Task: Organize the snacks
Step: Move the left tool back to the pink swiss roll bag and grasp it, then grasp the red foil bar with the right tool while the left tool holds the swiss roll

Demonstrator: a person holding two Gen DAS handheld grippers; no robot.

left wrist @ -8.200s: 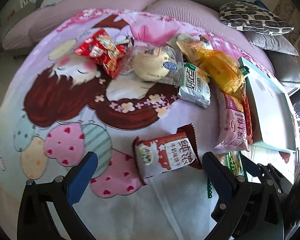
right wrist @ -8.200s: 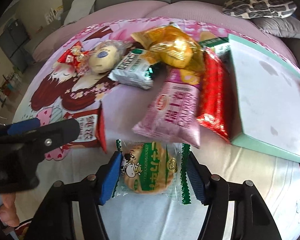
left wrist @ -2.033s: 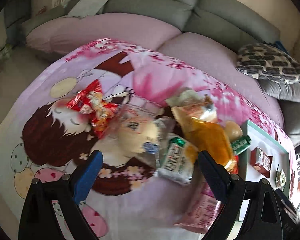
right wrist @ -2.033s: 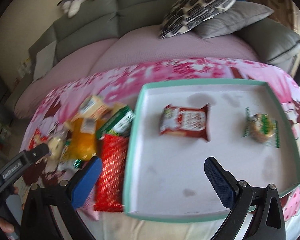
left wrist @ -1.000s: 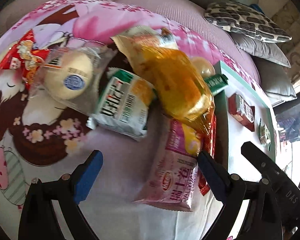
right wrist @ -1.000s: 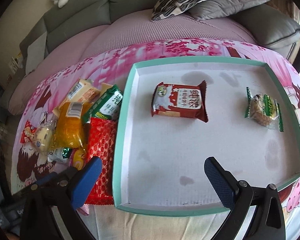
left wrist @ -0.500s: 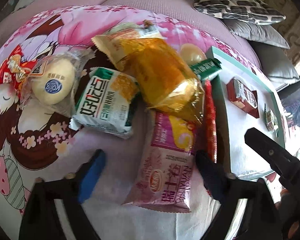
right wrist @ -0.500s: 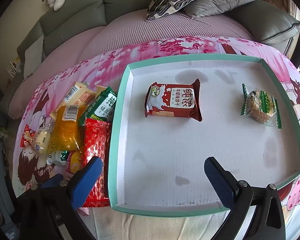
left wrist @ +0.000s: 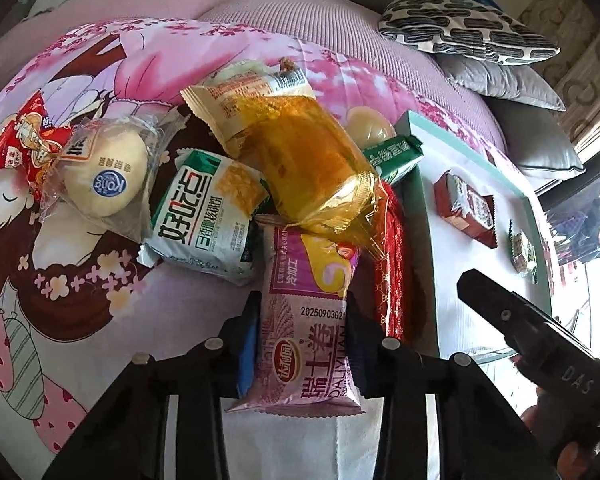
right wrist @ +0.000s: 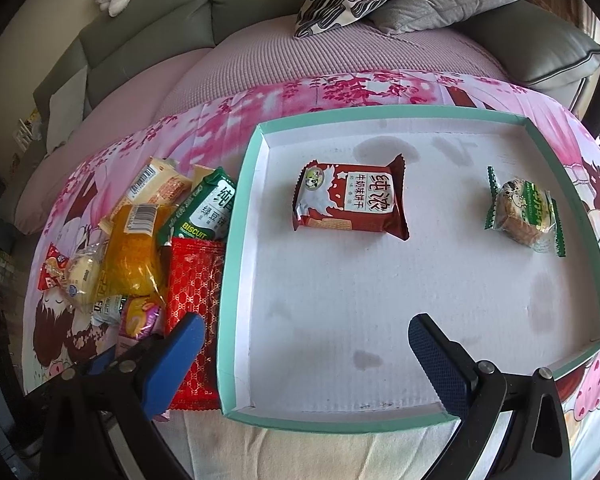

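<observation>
Left gripper (left wrist: 302,344) closing, pads against the pink snack packet (left wrist: 306,320); right gripper (right wrist: 304,350) wide, empty.

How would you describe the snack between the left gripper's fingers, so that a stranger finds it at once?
Find the teal box on the cartoon blanket; a snack pile lies beside it. At the pile's near edge, next to the flat red packet, lies the pink packet, its far end under the yellow bag. It is the only pink wrapper, and the left gripper is closing on it.
</observation>
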